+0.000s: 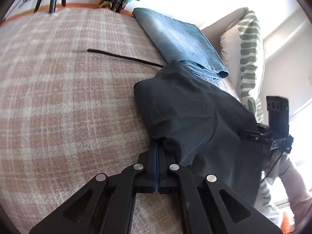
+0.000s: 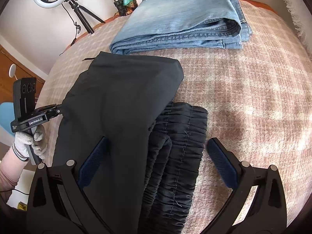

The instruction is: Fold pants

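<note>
Left wrist view: left gripper [image 1: 156, 146] jaws together, clamped on a fold of the black pants [image 1: 187, 105], cloth lifted off the plaid bed cover [image 1: 58, 97] and draping toward 3 o'clock. Right wrist view: right gripper [image 2: 156, 167] jaws wide apart, straddling the pants [image 2: 120, 101] without pinching; its left pad lies against the raised flap. Risk, as I judge it: the single pinch holds only a thin edge, so the slick fabric may slip out or the flap land skewed over the waistband, and with the right jaws not closed nothing pins the lower layer. Pants sit at frame centre, partly folded, gathered elastic waistband [image 2: 181, 146] showing at 5 o'clock, smooth matte panel above. Folded blue jeans [image 2: 175, 19] lie at 12 o'clock, just beyond.
</note>
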Available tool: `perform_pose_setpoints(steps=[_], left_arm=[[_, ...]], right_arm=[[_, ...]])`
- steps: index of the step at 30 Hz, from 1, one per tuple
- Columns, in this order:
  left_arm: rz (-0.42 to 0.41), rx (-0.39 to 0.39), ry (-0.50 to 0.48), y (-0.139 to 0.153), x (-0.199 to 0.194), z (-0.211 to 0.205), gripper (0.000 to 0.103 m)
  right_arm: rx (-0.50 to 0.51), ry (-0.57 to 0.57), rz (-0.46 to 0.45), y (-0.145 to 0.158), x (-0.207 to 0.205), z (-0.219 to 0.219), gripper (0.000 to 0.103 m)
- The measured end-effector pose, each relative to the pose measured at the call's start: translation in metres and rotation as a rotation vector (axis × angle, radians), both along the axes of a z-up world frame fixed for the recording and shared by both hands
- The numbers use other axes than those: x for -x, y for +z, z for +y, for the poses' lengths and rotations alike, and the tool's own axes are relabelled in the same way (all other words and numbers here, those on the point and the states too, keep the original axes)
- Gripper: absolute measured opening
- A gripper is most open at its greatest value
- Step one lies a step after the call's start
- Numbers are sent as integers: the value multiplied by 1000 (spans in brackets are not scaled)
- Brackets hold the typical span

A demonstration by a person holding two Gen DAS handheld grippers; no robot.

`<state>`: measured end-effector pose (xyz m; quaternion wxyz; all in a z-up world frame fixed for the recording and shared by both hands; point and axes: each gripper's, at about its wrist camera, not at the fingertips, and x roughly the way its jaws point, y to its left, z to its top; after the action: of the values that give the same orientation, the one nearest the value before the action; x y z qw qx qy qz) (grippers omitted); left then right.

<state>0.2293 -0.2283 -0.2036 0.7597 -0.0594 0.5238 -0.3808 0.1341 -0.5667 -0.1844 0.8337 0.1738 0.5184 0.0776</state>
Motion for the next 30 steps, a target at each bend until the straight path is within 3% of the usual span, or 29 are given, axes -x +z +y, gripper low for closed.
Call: perform_pose_setpoints(steps=[3,7,10,12,14,16,20,23,25,27,30], left_arm=[[-44,-9,10,6,4,-3,0],[11,45,-9,9,-2,3,0],[71,2,1,-1,-8,4,0],[120,46,28,-5,-14,7,0],[118,57,27,-5,-17,4,0],[101,50,-1,-4,-14,-4,0],[96,93,-22,1,-9,-12,0],[143,31,-1,-5,-12,-15,0],[153,73,-4,-3,-12,-13,0],[130,89,-37,-2,-7,-16,0],[165,138,-129,-7,3,-24,0]], right_arm=[[-1,9,1,1,0,-4,103],[-33,1,-6,-1,-1,-10,103],[-50,15,-26,-2,-5,-6,103],[-52,6,-45,0,-8,-1,89],[-44,5,-45,1,-10,2,67],[-68,1,-47,3,-8,2,59],[-31,-7,-87,10,1,6,55],[-39,-28,-99,13,5,5,52],[-28,-32,-118,19,9,7,48],[-23,-28,-138,25,13,9,42],[25,-2,-135,28,14,13,39]])
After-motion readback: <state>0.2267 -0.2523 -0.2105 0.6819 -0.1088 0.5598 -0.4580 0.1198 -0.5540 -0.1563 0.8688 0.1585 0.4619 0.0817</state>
